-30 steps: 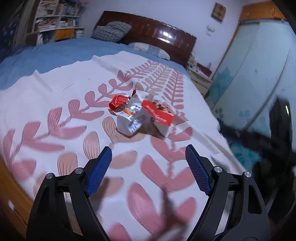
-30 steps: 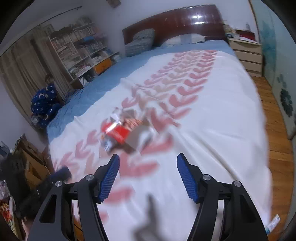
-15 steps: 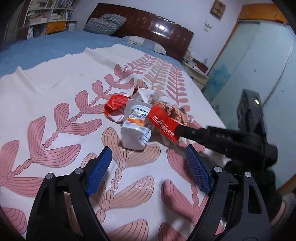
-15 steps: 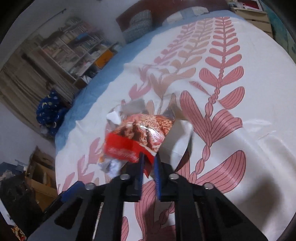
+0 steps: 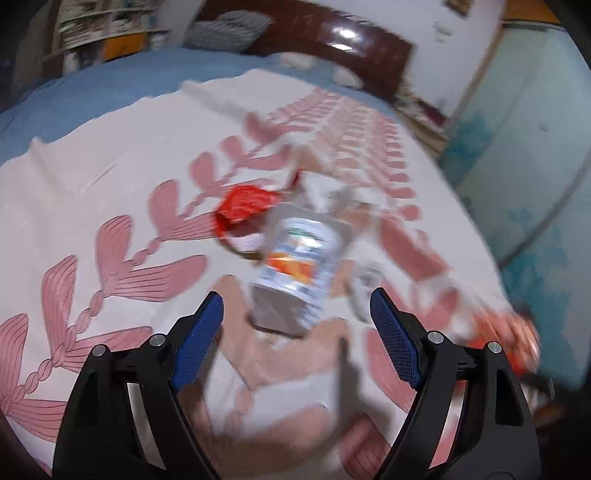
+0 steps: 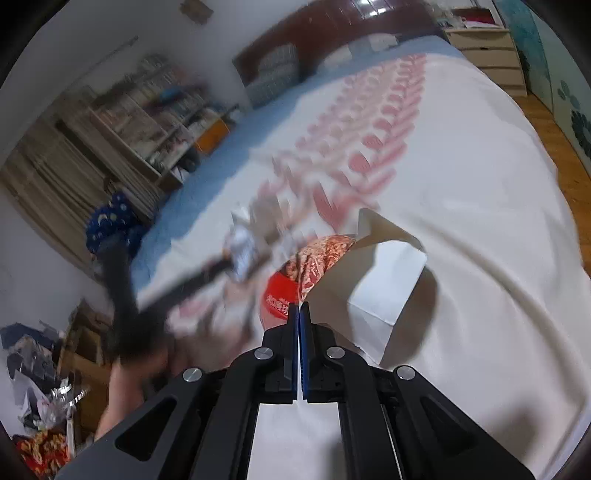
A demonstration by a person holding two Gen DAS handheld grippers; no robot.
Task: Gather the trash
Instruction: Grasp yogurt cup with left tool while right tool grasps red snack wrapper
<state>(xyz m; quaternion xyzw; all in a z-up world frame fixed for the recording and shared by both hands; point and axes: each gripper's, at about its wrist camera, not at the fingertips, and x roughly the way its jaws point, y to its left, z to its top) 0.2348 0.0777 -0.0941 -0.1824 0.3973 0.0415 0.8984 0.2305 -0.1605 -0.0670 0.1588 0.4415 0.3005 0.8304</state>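
My left gripper [image 5: 295, 317] is open just in front of a silver and orange packet [image 5: 299, 266] lying on the white bedspread [image 5: 110, 184]. A crumpled red wrapper [image 5: 245, 206] lies just behind it to the left. My right gripper [image 6: 298, 314] is shut on the edge of a red snack box [image 6: 314, 269], lifted off the bed, its white inside [image 6: 388, 280] open to the right. In the left wrist view that box shows blurred at the far right [image 5: 506, 332].
The bed has a dark wooden headboard [image 5: 332, 40] with pillows [image 5: 225, 26]. A bookshelf [image 6: 147, 118] stands to the left, a nightstand [image 6: 487, 51] and wooden floor [image 6: 554, 147] to the right. Clutter lies on the floor at lower left [image 6: 40, 406].
My right gripper has pulled the red snack box away from the pile toward the bed's edge. My left gripper has moved closer to the silver packet and stays open.
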